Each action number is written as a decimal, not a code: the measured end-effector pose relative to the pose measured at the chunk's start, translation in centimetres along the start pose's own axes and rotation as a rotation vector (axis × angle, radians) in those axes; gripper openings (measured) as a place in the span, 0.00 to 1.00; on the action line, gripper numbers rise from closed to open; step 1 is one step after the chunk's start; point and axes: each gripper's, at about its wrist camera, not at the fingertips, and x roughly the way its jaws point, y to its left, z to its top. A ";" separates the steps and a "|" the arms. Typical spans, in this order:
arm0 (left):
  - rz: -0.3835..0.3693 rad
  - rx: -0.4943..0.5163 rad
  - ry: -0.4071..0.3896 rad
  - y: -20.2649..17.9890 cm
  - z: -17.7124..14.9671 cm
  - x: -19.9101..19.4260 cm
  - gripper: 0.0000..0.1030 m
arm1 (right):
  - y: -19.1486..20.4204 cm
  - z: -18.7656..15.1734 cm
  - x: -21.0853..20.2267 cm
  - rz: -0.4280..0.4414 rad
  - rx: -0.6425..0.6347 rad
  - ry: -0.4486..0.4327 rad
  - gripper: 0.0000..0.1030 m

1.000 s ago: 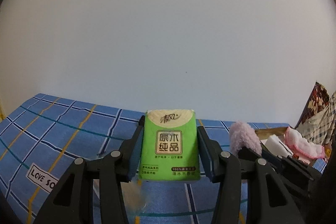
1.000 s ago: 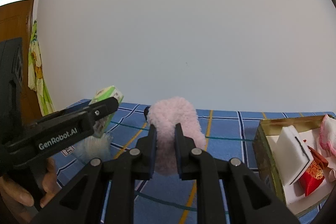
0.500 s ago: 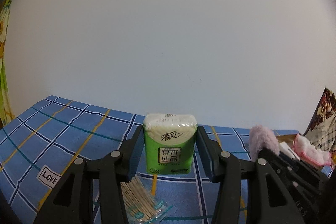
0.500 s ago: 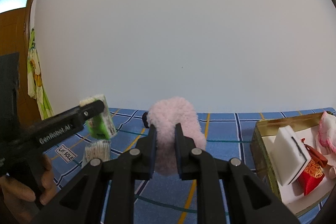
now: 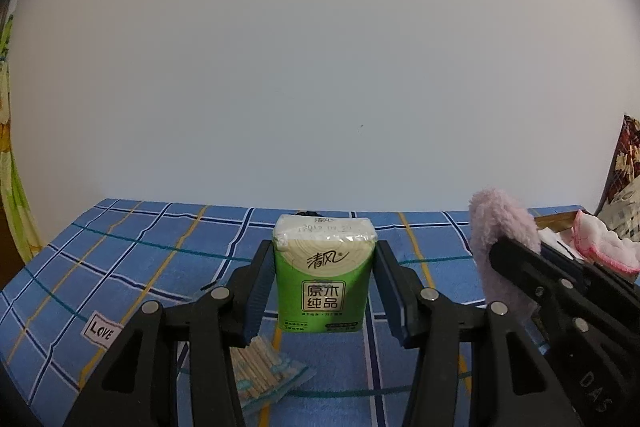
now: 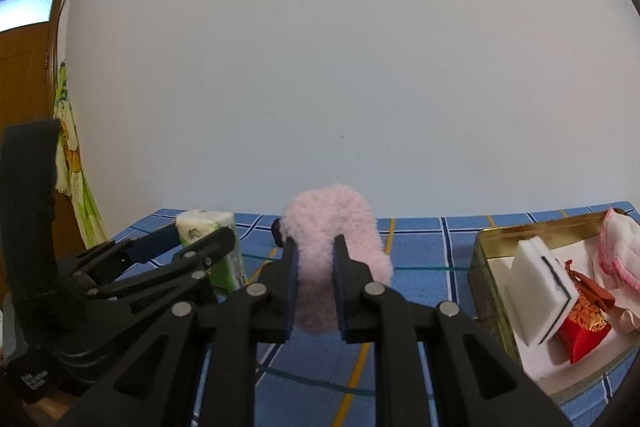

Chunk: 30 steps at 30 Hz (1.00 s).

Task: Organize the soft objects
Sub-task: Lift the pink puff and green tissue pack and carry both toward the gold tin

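My left gripper (image 5: 324, 287) is shut on a green tissue pack (image 5: 325, 273) and holds it upright above the blue checked tablecloth (image 5: 120, 259). The pack also shows in the right wrist view (image 6: 224, 255). My right gripper (image 6: 314, 291) is shut on a fluffy pink soft object (image 6: 334, 251), held above the cloth. That pink object also shows at the right of the left wrist view (image 5: 500, 239). A gold-rimmed box (image 6: 486, 267) at the right holds a white sponge (image 6: 536, 291), a red pouch (image 6: 584, 331) and a pink-edged white cloth (image 6: 624, 247).
A clear packet of cotton swabs (image 5: 260, 371) lies on the cloth under the left gripper. A white "LOVE" label (image 5: 102, 329) is on the cloth at the left. A white wall stands behind the table. A wooden door (image 6: 28, 87) and hanging green fabric (image 6: 76, 187) are far left.
The left gripper has risen and pulled back with the tissue pack; more tablecloth and the swab packet came into view. The two grippers now sit closer together. Both grips are unchanged.
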 end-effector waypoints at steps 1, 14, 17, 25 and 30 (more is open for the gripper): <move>-0.001 -0.004 0.002 0.0 -0.1 -0.1 0.51 | -0.2 0.0 -0.2 0.003 0.001 0.001 0.15; 0.019 -0.001 0.018 -1.2 -1.0 -1.8 0.51 | -0.3 -0.1 -3.0 -0.019 -0.005 -0.024 0.15; 0.021 0.003 0.022 -1.4 -1.2 -2.2 0.51 | -0.2 0.0 -3.6 -0.030 -0.011 -0.036 0.15; 0.017 0.004 0.021 -2.0 -1.4 -3.0 0.51 | -0.5 -0.1 -5.1 -0.049 -0.021 -0.062 0.15; 0.001 -0.002 0.022 -2.2 -1.4 -3.0 0.51 | -0.5 -0.4 -6.2 -0.058 -0.039 -0.076 0.15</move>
